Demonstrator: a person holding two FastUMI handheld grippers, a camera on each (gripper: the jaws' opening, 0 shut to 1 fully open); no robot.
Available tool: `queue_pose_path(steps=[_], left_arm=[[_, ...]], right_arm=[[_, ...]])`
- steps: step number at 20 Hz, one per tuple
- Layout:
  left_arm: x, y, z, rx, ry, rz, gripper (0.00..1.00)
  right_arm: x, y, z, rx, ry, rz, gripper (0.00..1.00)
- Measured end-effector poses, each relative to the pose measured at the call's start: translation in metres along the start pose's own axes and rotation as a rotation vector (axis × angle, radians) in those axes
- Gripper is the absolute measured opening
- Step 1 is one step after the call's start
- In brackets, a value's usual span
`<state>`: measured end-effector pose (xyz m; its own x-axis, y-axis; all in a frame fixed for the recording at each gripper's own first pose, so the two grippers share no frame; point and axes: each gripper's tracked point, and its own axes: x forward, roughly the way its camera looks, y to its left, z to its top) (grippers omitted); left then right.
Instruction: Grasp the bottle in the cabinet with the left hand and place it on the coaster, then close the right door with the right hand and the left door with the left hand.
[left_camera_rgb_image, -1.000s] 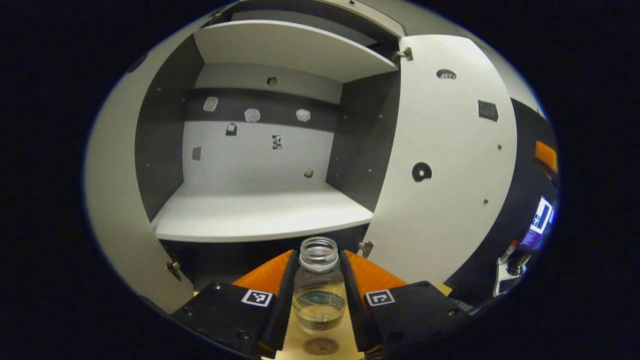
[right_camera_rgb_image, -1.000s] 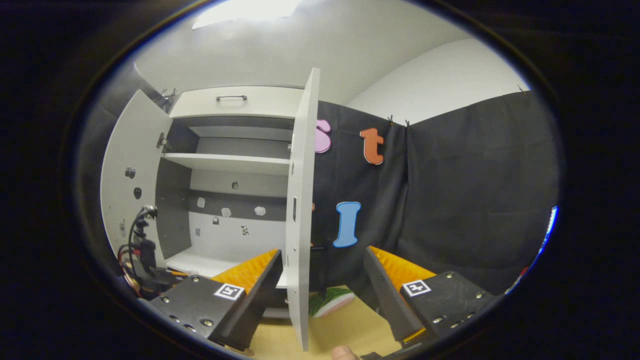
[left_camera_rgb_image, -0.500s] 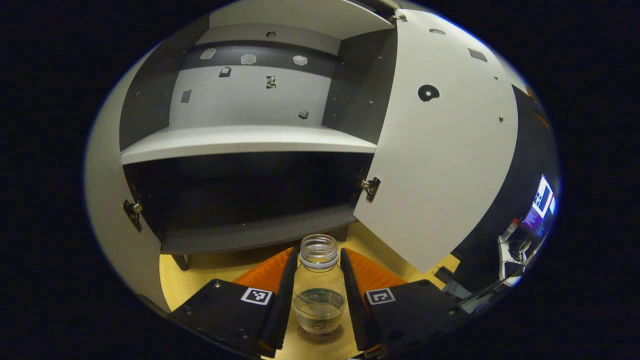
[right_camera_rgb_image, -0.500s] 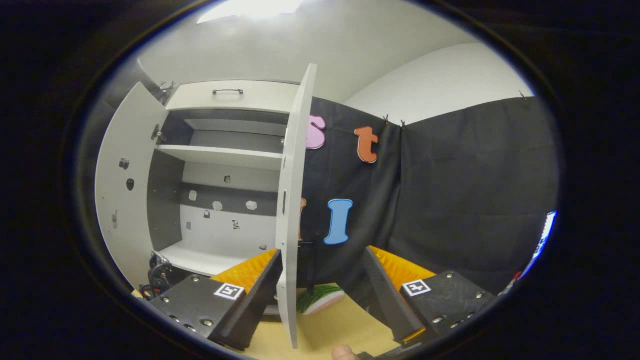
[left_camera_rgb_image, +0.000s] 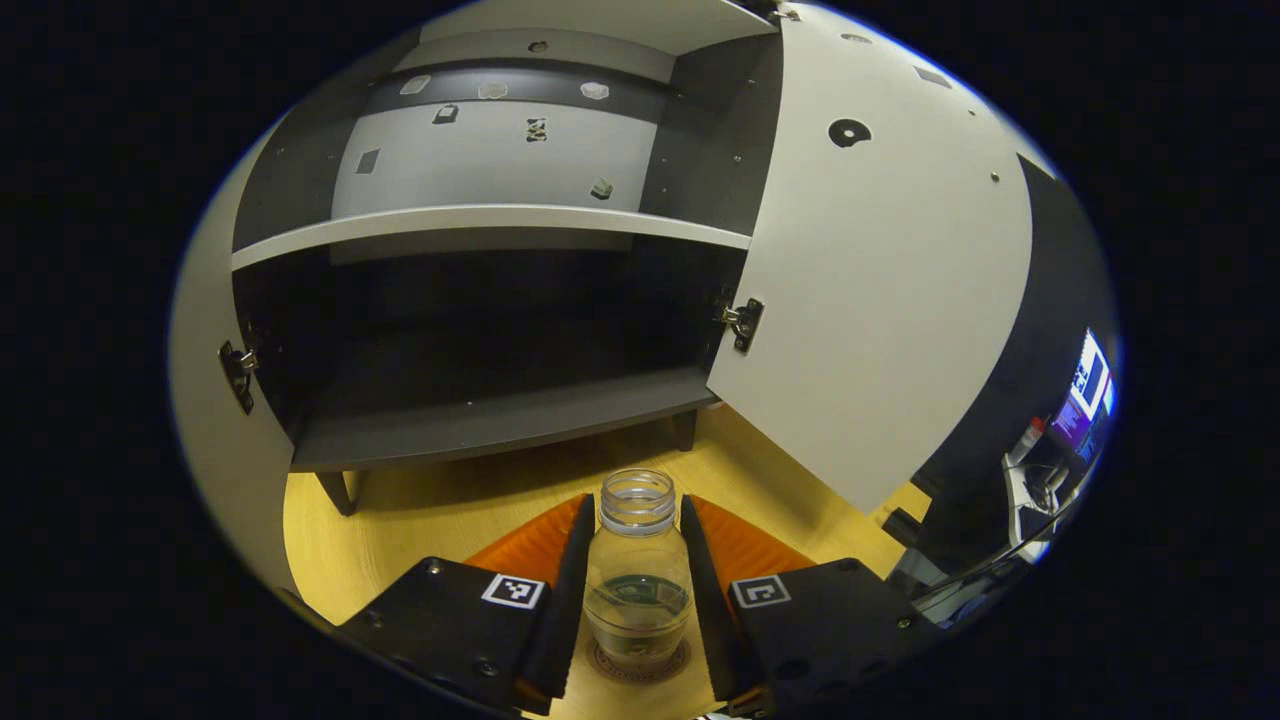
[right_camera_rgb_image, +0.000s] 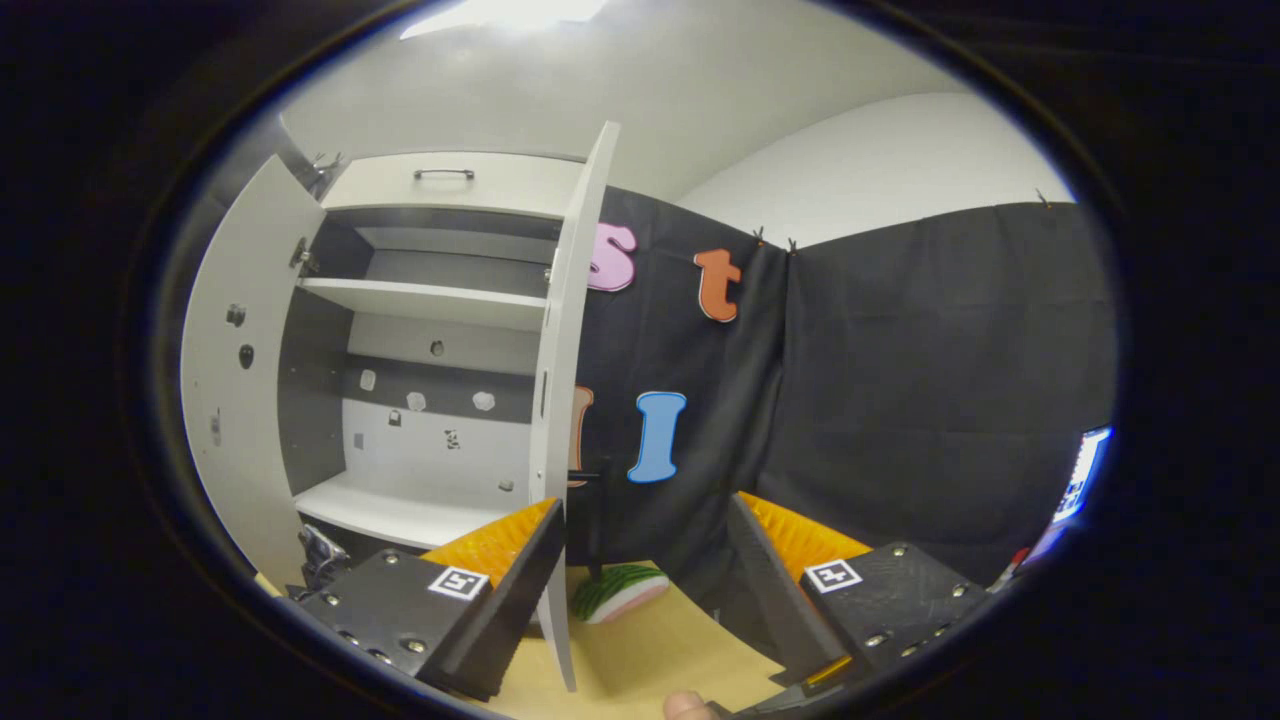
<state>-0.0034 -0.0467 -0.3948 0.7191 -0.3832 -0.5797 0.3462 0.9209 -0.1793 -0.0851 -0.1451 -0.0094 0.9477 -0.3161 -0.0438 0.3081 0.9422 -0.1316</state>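
Now the left gripper (left_camera_rgb_image: 633, 585) grips the bottle (left_camera_rgb_image: 637, 575) on the coaster (left_camera_rgb_image: 640, 662), near the cabinet (left_camera_rgb_image: 480, 300). Release remains; both doors are open. The right gripper (right_camera_rgb_image: 640, 575) has released jaws beside the right door (right_camera_rgb_image: 555, 450).

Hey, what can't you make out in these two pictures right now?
- Round brown coaster, left gripper view: the clear glass bottle covers most of it, so bottle contact is unclear.
- Lower cabinet compartment, same view: too dark.
- Watermelon-slice object, right gripper view: partly behind the white right door.
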Motion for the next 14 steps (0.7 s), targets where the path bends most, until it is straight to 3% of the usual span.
queue_pose_path(steps=[4, 14], left_arm=[[-0.007, 0.000, -0.009, -0.011, -0.043, 0.024, 0.55], [-0.044, -0.015, -0.031, 0.047, -0.007, 0.015, 0.54]], right_arm=[[-0.001, 0.001, -0.002, -0.003, 0.006, 0.006, 0.99], [0.001, 0.014, -0.007, 0.009, 0.014, 0.050, 0.99]])
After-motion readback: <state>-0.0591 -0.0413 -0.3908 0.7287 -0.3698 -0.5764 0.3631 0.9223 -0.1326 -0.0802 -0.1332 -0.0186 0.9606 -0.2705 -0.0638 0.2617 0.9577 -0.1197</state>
